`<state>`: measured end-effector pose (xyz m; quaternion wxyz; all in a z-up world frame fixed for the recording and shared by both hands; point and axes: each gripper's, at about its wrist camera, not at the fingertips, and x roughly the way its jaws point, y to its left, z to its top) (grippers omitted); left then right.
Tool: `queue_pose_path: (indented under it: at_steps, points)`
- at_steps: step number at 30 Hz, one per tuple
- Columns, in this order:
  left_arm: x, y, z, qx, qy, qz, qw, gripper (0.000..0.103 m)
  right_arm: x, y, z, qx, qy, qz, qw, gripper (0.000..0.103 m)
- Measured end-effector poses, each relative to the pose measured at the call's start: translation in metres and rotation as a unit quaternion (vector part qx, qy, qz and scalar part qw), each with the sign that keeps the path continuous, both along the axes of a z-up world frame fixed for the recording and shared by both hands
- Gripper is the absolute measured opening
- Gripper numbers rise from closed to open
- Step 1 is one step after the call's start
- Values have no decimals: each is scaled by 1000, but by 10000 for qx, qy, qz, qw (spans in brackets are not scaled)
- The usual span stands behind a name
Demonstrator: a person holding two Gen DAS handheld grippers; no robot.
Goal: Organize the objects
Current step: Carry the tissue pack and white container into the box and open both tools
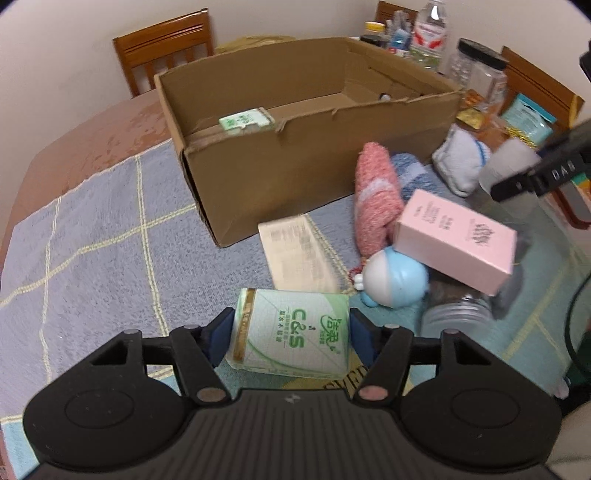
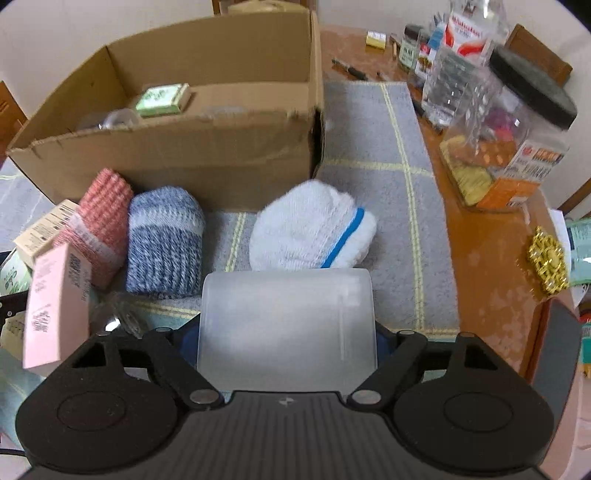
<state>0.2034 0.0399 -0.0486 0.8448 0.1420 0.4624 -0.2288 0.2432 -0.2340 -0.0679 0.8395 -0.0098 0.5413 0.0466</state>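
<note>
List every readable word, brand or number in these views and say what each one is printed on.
"C&S": green print on the tissue pack clamped in the left gripper.
"DAS": white letters on the right gripper, seen from the left wrist view.
Pink box: print and barcode too blurred.
Beige carton: text too blurred.
Water bottle label and snack jar label: unreadable.

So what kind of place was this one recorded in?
Most likely a home dining room: a wooden table partly covered by a checked cloth, wooden dining chairs against a plain wall, and household clutter like a snack jar and a water bottle.
</note>
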Motion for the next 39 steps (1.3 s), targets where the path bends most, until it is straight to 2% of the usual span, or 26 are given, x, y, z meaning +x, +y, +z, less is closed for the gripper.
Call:
queue_pose_path:
  at_steps: [7,14,19,24,31,34,36,39]
  points:
    - [10,2,38,-174,-17,-188,9997,64,-2,1,38,3,-272,308,9992,86]
    - [43,-11,81,-500,-421,-254,9975,64,3,12,76,12,-625,791,9949,86]
    - [80,-33,98,-527,-760,-308,9952,64,13,22,96,136,-889,1092,9899,86]
    - [120,-56,96,-582,-767,-297,9949,65,30,34,106,139,-1068,1324,9853,86]
    - [156,-77,77,-539,-615,-232,9964,67,49,38,111,160,-1163,1408,9830,86]
    - [163,-79,70,-530,-593,-159,9967,76,55,34,110,172,-1160,1375,9835,86]
    - [166,-79,67,-556,-545,-153,9968,88,59,32,109,186,-1148,1344,9841,86]
    - [166,-77,67,-534,-542,-75,9971,92,66,28,108,196,-1128,1327,9845,86]
